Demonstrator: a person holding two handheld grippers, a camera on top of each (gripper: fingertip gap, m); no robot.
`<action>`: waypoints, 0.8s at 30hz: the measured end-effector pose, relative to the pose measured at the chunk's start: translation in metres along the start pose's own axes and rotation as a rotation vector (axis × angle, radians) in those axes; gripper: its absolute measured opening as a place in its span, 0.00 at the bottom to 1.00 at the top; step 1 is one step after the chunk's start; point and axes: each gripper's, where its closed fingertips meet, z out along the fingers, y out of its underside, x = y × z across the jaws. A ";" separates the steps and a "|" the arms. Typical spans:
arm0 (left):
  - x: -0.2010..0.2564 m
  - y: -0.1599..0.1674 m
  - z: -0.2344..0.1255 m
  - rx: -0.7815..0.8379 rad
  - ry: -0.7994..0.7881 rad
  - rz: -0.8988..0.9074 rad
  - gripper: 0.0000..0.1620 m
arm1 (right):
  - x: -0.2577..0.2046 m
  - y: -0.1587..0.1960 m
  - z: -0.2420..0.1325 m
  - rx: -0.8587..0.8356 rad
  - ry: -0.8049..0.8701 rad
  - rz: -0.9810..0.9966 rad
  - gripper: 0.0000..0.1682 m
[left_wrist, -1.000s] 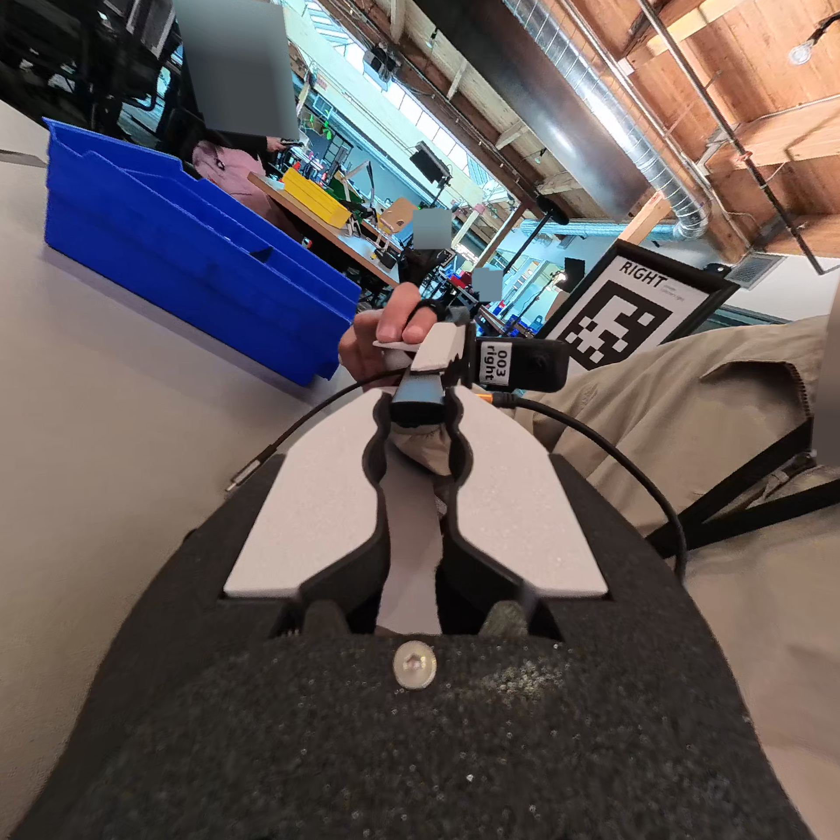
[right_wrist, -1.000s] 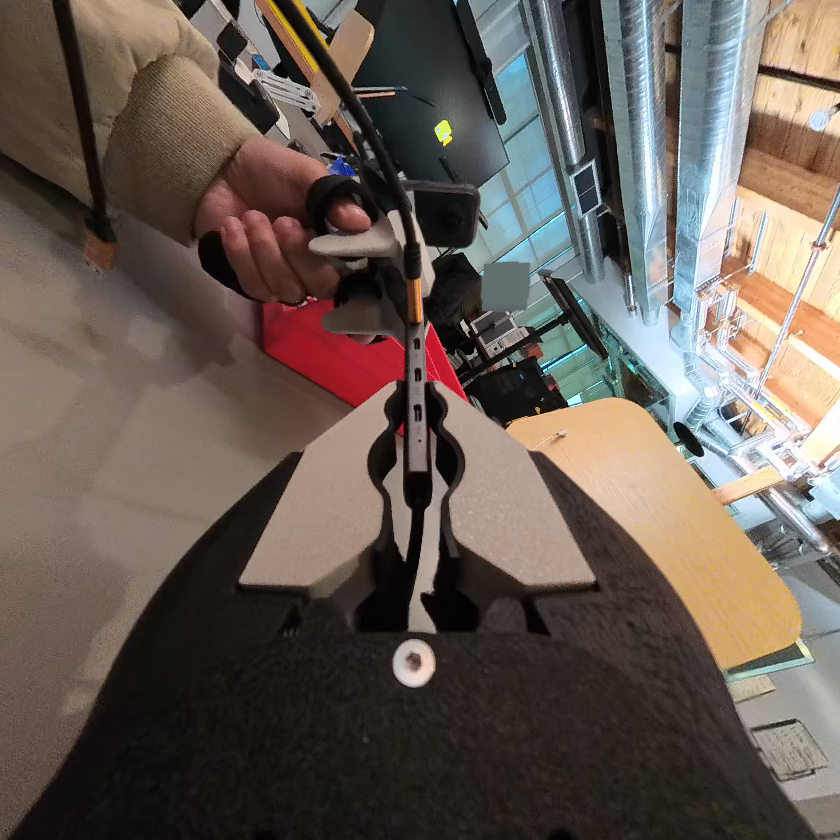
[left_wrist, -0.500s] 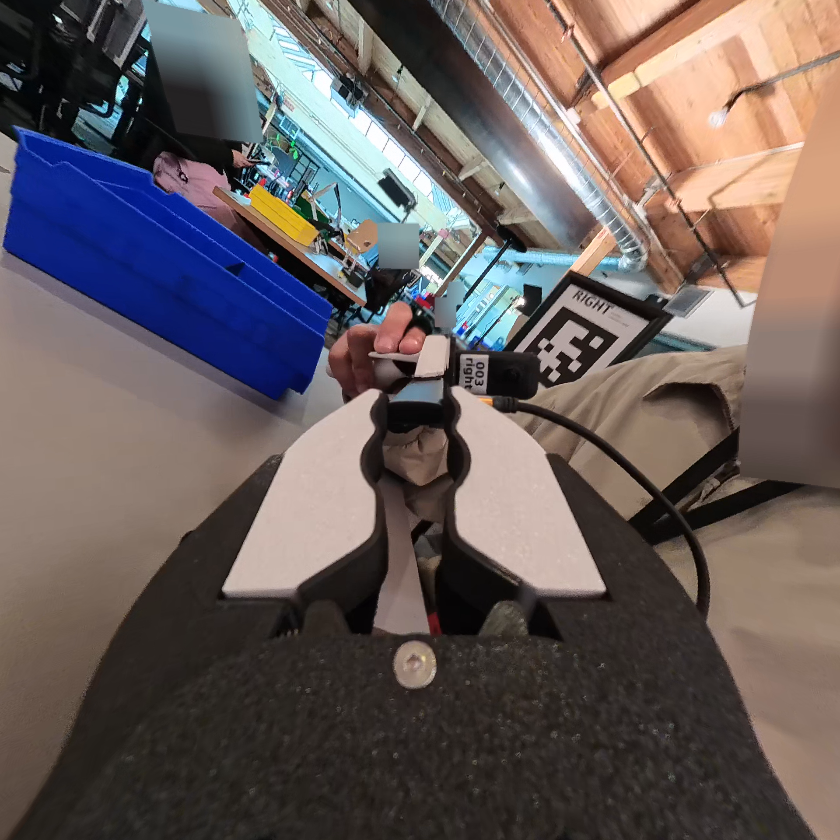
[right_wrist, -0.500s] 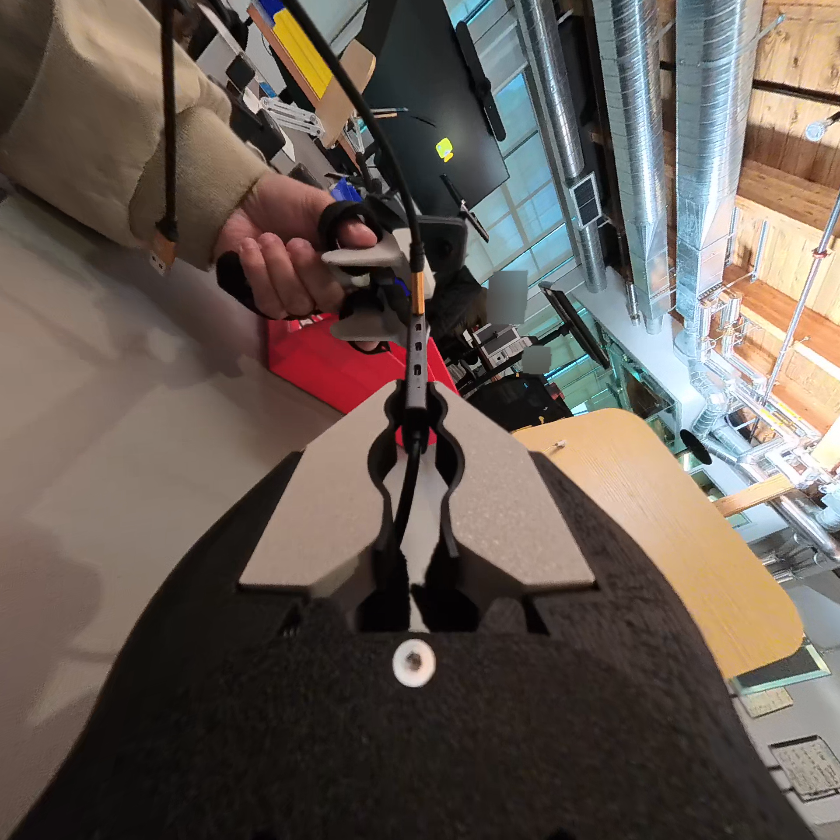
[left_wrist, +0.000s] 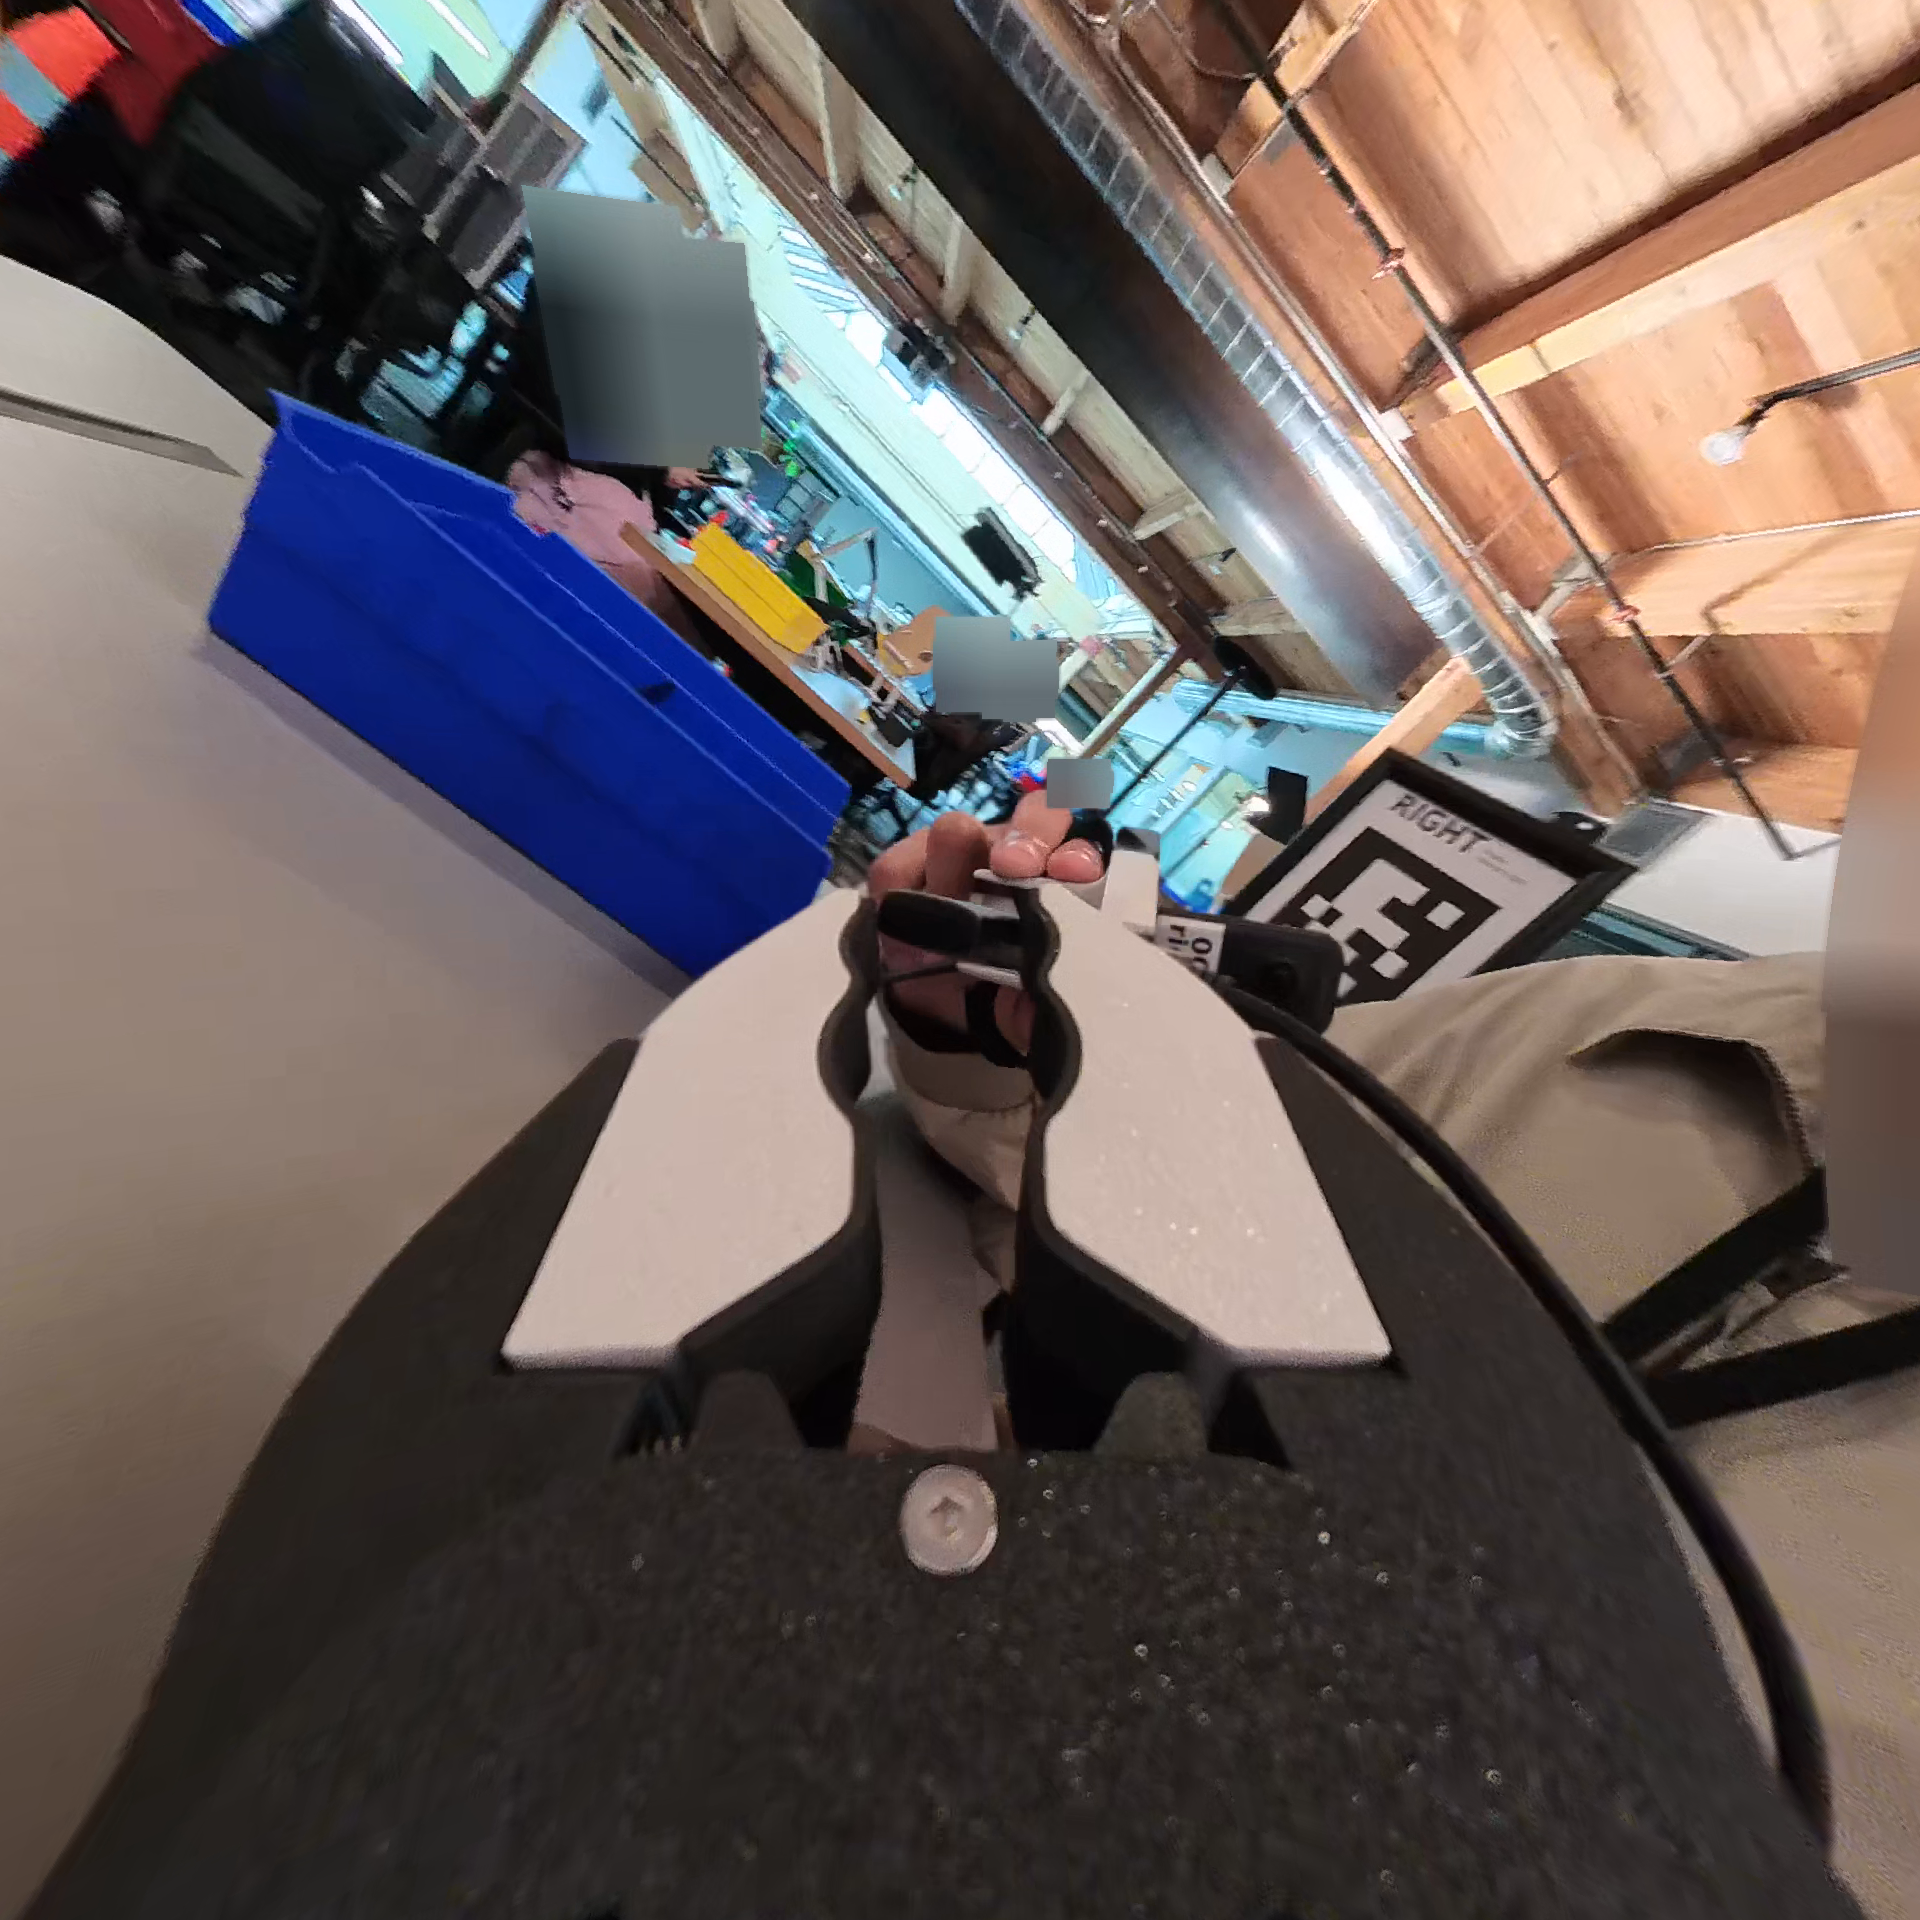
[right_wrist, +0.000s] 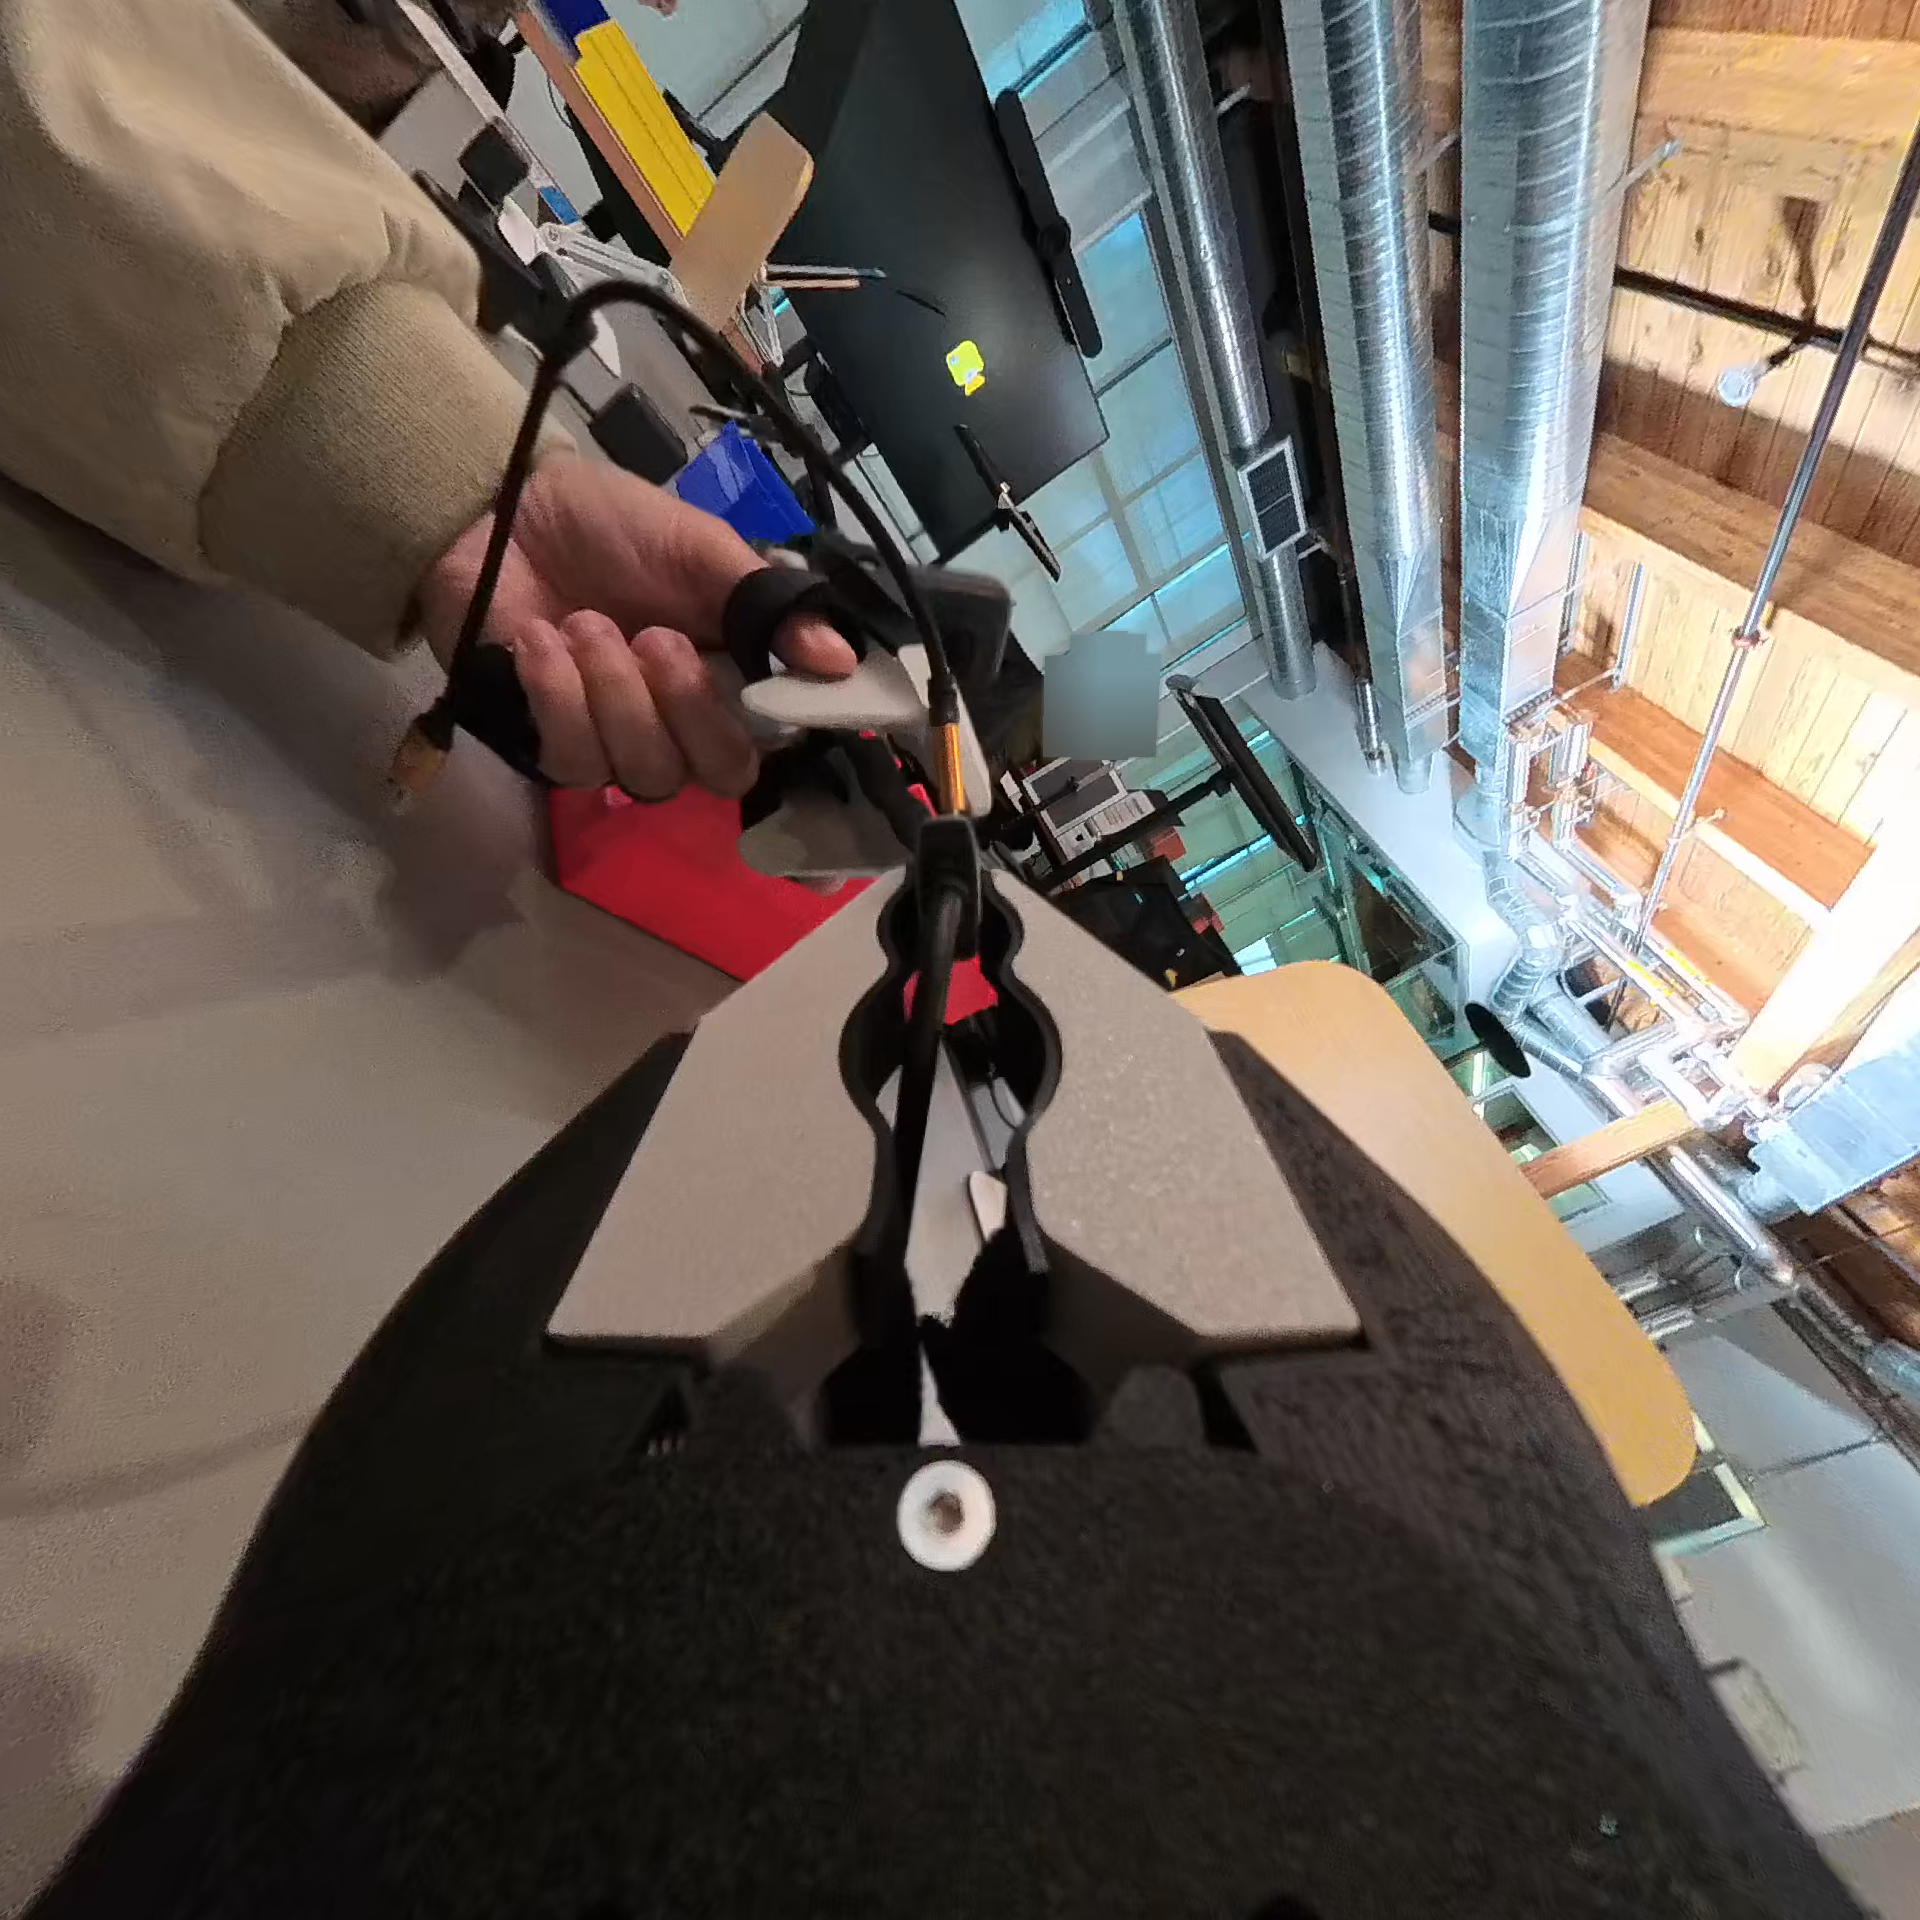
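Observation:
My right gripper (right_wrist: 948, 899) is shut on the rear end of a slim dark adapter (right_wrist: 948, 854), whose black lead runs back between the fingers. An orange-collared plug (right_wrist: 945, 758) sits in the adapter's far end. Its black cable (right_wrist: 520, 436) loops up and over the hand (right_wrist: 623, 665) holding my left gripper, and the free plug (right_wrist: 421, 748) dangles. My left gripper (left_wrist: 956, 925) is open, its jaws apart around the adapter's dark end (left_wrist: 928, 920) without clamping it. It also shows in the right wrist view (right_wrist: 899, 779). The cable (left_wrist: 1507, 1226) hangs past its right side.
A blue bin (left_wrist: 499, 665) stands on the grey table (left_wrist: 260, 987) at the left. A framed black-and-white marker board (left_wrist: 1392, 914) stands behind a beige sleeve (left_wrist: 1558, 1091). A red box (right_wrist: 665, 873) lies behind the hand. A wooden tabletop (right_wrist: 1455, 1195) is at the right. People sit far back.
My left gripper's jaws have widened and let go of the adapter's end. The adapter has slid forward in my right gripper, which now holds its rear. The cable's free end has swung down.

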 end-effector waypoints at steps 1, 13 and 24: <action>-0.001 -0.001 -0.001 0.008 -0.022 0.021 0.15 | 0.001 0.003 0.001 -0.009 0.003 0.020 0.05; 0.002 -0.007 -0.005 0.071 0.007 0.005 0.13 | 0.002 0.005 0.003 -0.008 0.081 0.004 0.06; -0.008 -0.001 -0.002 0.041 -0.026 -0.021 0.13 | -0.009 0.005 0.007 -0.030 0.047 -0.096 0.05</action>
